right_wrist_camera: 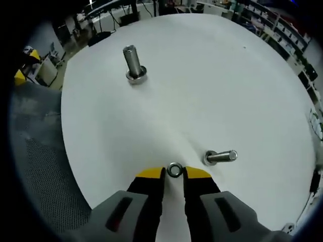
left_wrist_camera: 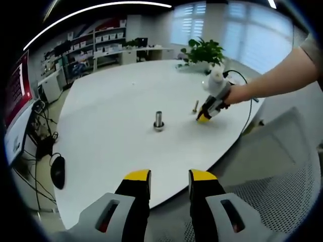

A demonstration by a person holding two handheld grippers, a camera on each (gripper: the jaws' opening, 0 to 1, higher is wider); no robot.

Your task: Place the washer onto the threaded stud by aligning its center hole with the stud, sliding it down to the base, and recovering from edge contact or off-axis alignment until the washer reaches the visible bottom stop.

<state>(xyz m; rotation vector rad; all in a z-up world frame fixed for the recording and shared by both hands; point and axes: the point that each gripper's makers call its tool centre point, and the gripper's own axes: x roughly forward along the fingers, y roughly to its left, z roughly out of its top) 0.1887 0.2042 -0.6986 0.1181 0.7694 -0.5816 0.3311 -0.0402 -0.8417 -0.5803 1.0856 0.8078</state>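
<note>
The washer (right_wrist_camera: 174,170) lies flat on the white table (right_wrist_camera: 212,75), right between the yellow tips of the right claw (right_wrist_camera: 174,173). The jaws stand on either side of it and look closed onto its rim, though from this angle it is hard to be sure the pinch is firm rather than a light touch. Just beyond and to the right in the right gripper view stands a small threaded stud (right_wrist_camera: 220,157), leaning across the picture because of the lens. It is near the washer but apart from it. A second, thicker stud (right_wrist_camera: 133,63) with a ring at its base stands well away, further up the table.

In the left gripper view the left claw (left_wrist_camera: 169,177) hangs spread and empty over the near table edge, far from both studs, so the right claw is the nearer one by a wide margin. The coming move probably calls for lifting the washer and carrying it over the small stud's tip, hole in line with the stud's long axis.
</note>
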